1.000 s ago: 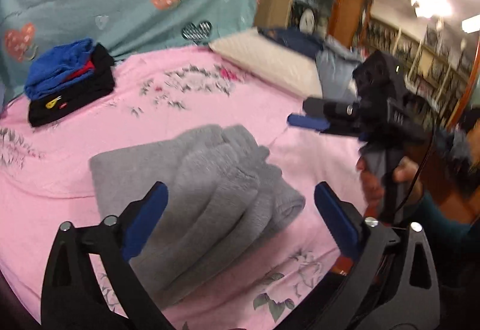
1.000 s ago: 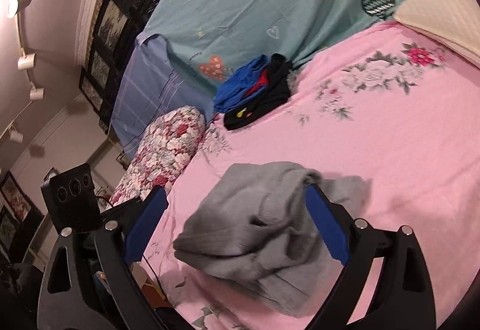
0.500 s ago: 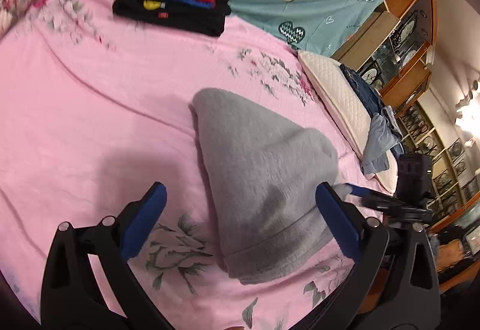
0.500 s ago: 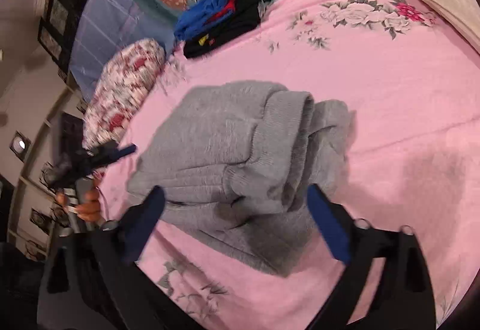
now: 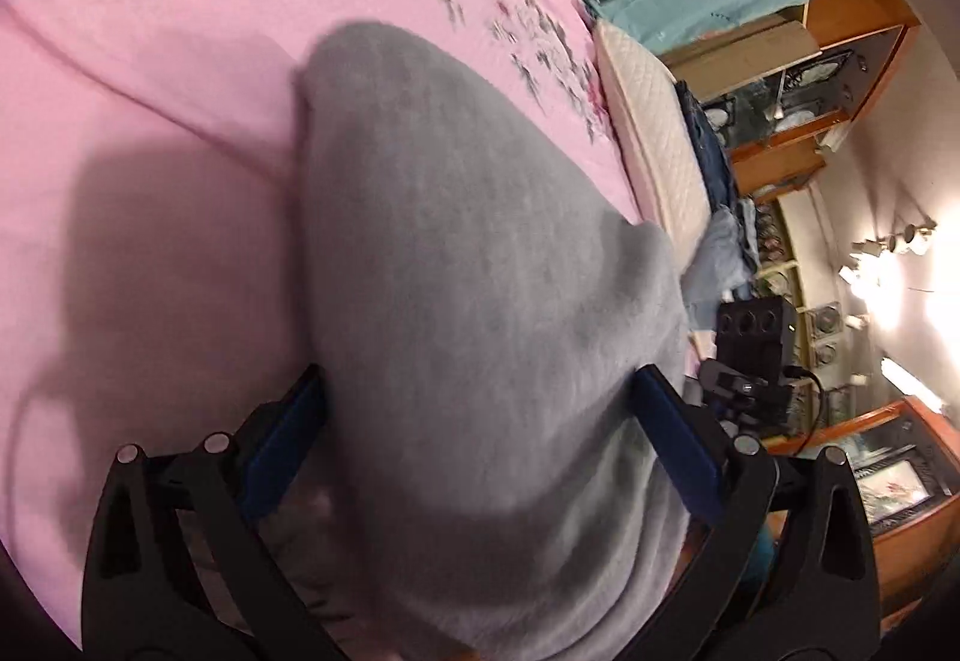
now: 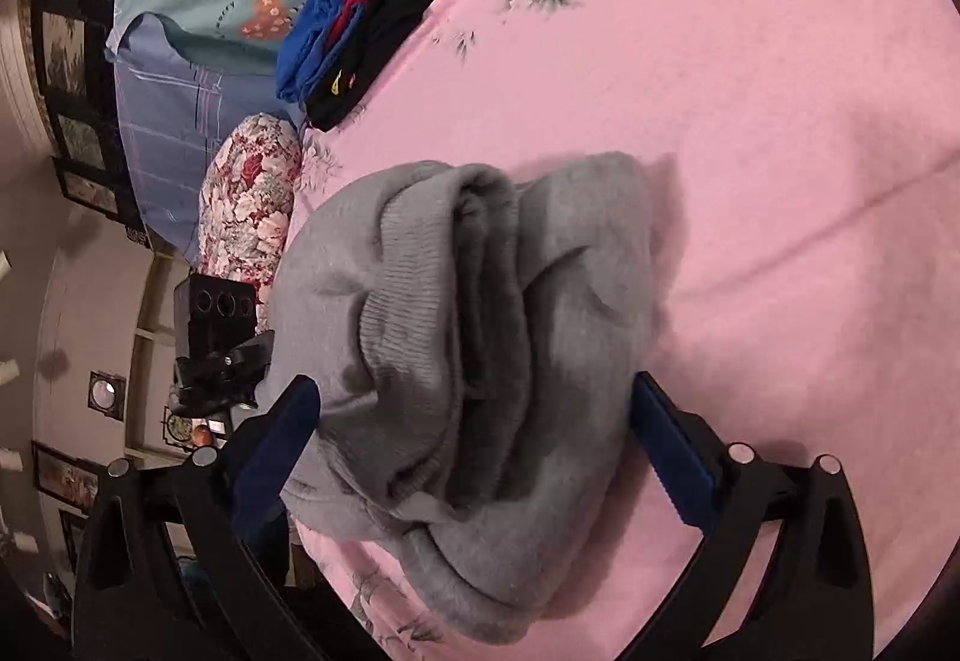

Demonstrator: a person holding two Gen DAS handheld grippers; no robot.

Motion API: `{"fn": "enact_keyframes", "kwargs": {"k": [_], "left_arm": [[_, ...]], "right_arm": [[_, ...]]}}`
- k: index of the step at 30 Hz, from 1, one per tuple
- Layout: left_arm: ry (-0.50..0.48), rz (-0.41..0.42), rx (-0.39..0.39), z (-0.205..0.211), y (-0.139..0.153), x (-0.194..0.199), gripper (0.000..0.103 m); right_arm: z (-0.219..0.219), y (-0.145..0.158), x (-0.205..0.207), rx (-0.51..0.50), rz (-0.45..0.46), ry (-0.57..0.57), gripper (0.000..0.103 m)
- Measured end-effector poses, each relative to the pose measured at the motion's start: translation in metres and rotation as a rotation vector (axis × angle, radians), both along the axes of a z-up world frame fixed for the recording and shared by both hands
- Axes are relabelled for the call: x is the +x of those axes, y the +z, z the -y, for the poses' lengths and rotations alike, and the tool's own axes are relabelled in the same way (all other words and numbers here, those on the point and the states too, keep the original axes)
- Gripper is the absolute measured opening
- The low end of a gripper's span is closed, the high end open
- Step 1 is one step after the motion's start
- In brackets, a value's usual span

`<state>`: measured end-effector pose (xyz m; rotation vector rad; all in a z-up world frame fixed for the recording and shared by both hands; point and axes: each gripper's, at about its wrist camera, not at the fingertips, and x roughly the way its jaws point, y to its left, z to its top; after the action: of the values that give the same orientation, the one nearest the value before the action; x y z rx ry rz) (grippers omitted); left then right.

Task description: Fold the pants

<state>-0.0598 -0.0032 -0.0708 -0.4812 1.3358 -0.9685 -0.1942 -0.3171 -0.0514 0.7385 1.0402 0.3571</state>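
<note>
Pants [image 6: 480, 337] lie folded on bed [image 6: 750, 120]; left gripper [image 5: 480, 439] and right gripper [image 6: 474, 433], jaws spread, straddle opposite ends, apparently to lift the bundle intact.

Warm dim indoor light, lamp glare [image 5: 882, 271], fisheye warping, apparently motion-blurred

Both the left gripper [image 5: 480, 445] and right gripper [image 6: 474, 439] hang low, jaws spread wide.

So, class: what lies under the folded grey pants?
The grey pants rest on the pink floral bedsheet, which shows all around them. Whatever lies directly beneath the bundle is covered by the fabric.
</note>
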Motion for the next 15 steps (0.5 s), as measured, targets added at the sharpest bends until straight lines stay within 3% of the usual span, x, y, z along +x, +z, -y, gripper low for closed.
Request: {"fn": "enact_keyframes", "kwargs": {"k": [2, 3, 6, 8, 9, 11, 14, 15], "left_arm": [[-0.024, -0.02, 0.009, 0.012, -0.001, 0.002, 0.101], [-0.048, 0.002, 0.029, 0.017, 0.002, 0.0, 0.101], [-0.048, 0.069, 0.053, 0.021, 0.011, -0.004, 0.078], [-0.044, 0.111, 0.054, 0.02, 0.025, -0.007, 0.053], [-0.041, 0.124, 0.048, 0.016, 0.033, -0.007, 0.048], [-0.023, 0.157, 0.009, 0.007, 0.056, -0.007, 0.045], [0.0, 0.297, -0.04, -0.008, 0.096, -0.015, 0.045], [0.001, 0.333, -0.031, -0.01, 0.106, -0.016, 0.048]], "right_arm": [[-0.012, 0.004, 0.008, -0.079, 0.016, 0.045, 0.102], [-0.018, 0.006, 0.008, -0.133, 0.028, 0.077, 0.094], [-0.021, 0.02, 0.004, -0.184, 0.066, 0.118, 0.068], [-0.028, 0.04, 0.003, -0.222, 0.117, 0.152, 0.059], [-0.031, 0.052, 0.004, -0.234, 0.147, 0.164, 0.056], [-0.034, 0.075, 0.004, -0.23, 0.216, 0.173, 0.055], [-0.033, 0.098, 0.008, -0.195, 0.298, 0.168, 0.055], [-0.032, 0.095, 0.014, -0.186, 0.284, 0.159, 0.062]]}}
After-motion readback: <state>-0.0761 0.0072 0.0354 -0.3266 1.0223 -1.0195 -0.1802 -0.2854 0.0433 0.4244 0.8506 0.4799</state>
